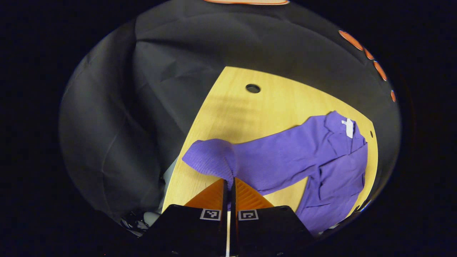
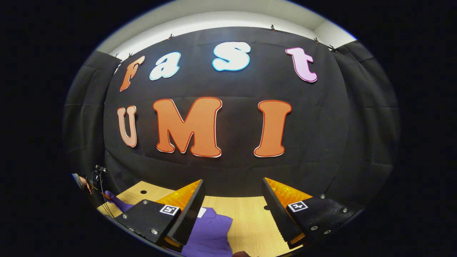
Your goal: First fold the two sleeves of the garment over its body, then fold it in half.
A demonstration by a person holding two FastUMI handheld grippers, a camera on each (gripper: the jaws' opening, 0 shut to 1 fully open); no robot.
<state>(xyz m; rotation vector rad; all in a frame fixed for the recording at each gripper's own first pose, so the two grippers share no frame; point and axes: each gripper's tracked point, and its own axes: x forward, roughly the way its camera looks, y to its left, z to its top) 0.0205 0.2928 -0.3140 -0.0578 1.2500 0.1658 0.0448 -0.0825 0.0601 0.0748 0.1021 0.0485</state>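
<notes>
**Left tool pinching sleeve; right tool open above bench**

Left gripper view: the left tool [image 1: 229, 185] has its fingers drawn together on the cuff end of one sleeve [image 1: 214, 157] of the purple garment [image 1: 321, 167]. The cuff bunches up just above the fingertips and looks lifted off the wood, though the fisheye makes height hard to judge. The sleeve runs right from the tool to the garment body, which lies on the right part of the bench [image 1: 242, 114]. A white tag [image 1: 349, 127] shows at the collar, near the far right edge. A round hole [image 1: 253, 88] sits in the bench top, well apart from the cloth.

Right gripper view: the right tool [image 2: 234, 210] is held with fingers wide apart, nothing between them. Part of the garment [image 2: 210, 232] lies on the bench [image 2: 250, 221] below its left finger.
</notes>
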